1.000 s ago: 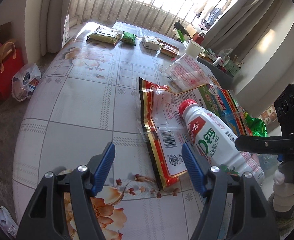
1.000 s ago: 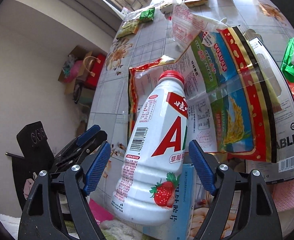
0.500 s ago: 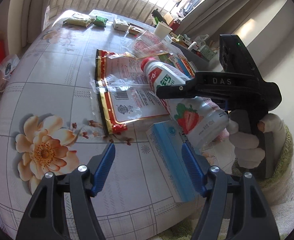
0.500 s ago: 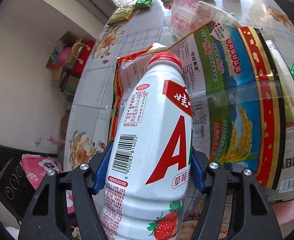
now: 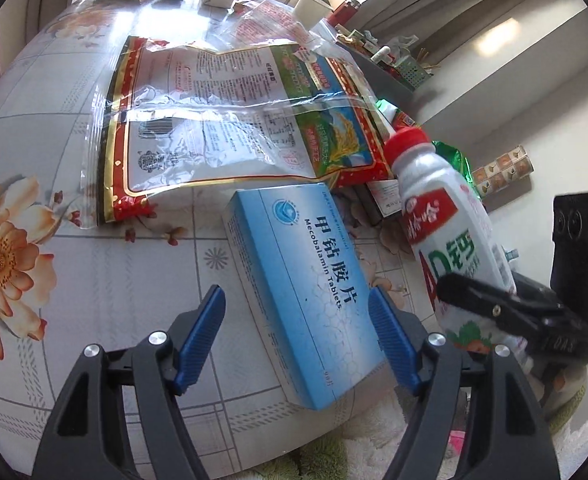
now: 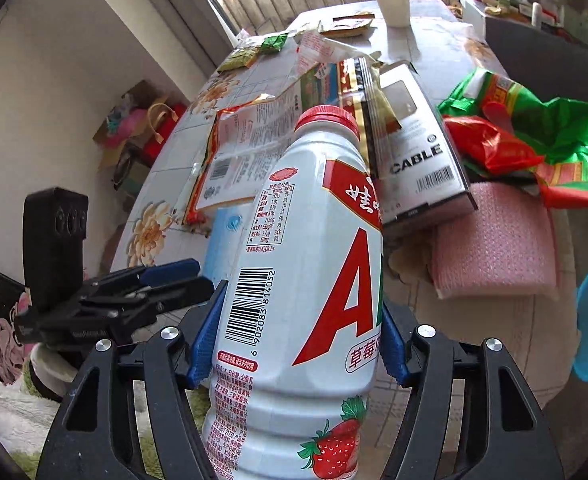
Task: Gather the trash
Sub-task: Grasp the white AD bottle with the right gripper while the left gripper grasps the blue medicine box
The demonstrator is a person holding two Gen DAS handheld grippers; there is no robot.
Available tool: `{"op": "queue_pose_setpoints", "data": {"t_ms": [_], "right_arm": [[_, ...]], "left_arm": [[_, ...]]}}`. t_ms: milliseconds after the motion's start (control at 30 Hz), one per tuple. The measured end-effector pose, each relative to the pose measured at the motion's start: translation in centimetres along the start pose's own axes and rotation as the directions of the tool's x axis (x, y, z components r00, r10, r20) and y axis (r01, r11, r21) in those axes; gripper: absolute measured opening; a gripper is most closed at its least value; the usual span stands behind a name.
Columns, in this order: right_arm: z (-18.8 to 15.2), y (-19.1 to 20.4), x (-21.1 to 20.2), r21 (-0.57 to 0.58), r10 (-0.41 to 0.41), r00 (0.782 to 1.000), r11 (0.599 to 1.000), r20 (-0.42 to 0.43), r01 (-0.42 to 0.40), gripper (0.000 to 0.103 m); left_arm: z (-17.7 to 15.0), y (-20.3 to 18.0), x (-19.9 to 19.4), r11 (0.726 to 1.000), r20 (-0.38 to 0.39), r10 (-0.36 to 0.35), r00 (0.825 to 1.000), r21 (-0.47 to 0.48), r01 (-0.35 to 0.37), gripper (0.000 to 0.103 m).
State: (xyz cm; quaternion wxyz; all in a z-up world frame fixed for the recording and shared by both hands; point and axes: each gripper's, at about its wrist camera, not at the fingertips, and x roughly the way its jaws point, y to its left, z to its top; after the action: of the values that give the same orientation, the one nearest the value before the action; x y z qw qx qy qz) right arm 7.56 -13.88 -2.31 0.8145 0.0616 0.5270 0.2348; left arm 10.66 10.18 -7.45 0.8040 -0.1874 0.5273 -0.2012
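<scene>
My right gripper [image 6: 302, 300] is shut on a white strawberry-milk bottle [image 6: 306, 240] with a red cap, its blue pads pressing both sides. In the left wrist view the bottle [image 5: 446, 240] hangs tilted at the right, off the table. My left gripper [image 5: 296, 294] straddles a light blue tablet box [image 5: 294, 248] lying at the table's near edge. Its jaws are opening; the left pad stands clear of the box. A large empty rice bag [image 5: 229, 120] lies flat just beyond the box.
The flowered table [image 5: 53, 128] holds a grey cable box [image 6: 418, 152], pink foam [image 6: 494, 248], crumpled green-red wrappers [image 6: 534, 136], a paper cup [image 6: 392, 4] and small packets at the far end. Bags sit on the floor at the left.
The right gripper closed on the bottle and carried it up off the rice bag to the right. The left gripper swung right from bare table to around the blue box.
</scene>
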Motion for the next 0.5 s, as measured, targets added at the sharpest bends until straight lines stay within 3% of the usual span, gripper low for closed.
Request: {"op": "queue_pose_setpoints", "data": {"t_ms": [200, 500], "right_arm": [[-3.9, -2.2, 0.7, 0.055, -0.053, 0.998, 0.997, -0.02, 0.054, 0.06], [-4.2, -2.0, 2.4, 0.013, -0.058, 0.997, 0.998, -0.048, 0.059, 0.059]], "left_arm": [[1.2, -1.6, 2.6, 0.989, -0.028, 0.145, 0.989, 0.013, -0.145, 0.073], [2.1, -4.2, 4.2, 0.954, 0.031, 0.296, 0.955, 0.045, -0.297, 0.076]]}}
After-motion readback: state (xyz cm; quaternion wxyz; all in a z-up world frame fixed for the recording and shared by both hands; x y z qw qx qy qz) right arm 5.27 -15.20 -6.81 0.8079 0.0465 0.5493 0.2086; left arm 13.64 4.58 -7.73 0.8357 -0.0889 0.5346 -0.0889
